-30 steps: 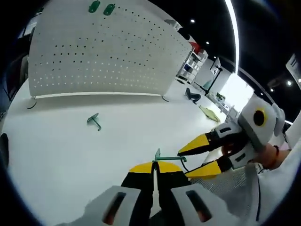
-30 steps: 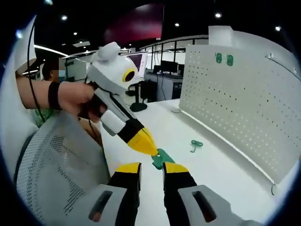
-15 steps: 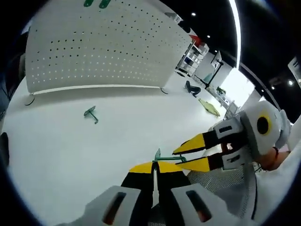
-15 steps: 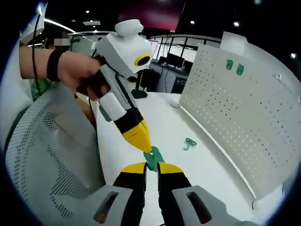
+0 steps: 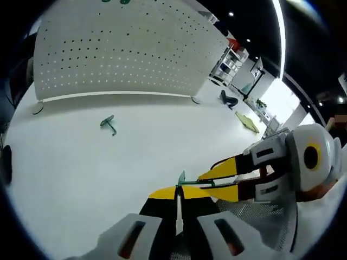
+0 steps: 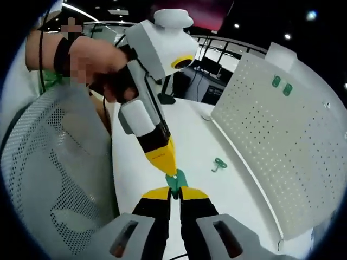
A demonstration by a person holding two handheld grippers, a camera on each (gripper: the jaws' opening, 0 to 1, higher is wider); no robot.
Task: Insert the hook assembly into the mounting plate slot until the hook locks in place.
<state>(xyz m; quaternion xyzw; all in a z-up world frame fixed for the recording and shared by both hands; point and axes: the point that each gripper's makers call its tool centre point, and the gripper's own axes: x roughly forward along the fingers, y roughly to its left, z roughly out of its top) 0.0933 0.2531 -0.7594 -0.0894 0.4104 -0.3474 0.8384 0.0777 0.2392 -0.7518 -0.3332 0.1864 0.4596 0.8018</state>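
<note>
The left gripper (image 5: 178, 194) pinches one end of the small green hook piece (image 5: 181, 179), and the right gripper (image 6: 172, 192) pinches the other end, so both sets of jaws are squeezed narrow on it. This looks like the joining step (not hanging yet). A second green hook (image 5: 109, 123) lies farther ahead on the table (image 5: 81, 162). Beyond it stands the white pegboard (image 5: 119, 54), where the piece should go next.

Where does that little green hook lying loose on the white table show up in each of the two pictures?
Left gripper view: the loose green hook lies left of centre, on the table below the pegboard.
Right gripper view: it lies right of centre, near the pegboard's base.
Shared landmark: the white pegboard.
</note>
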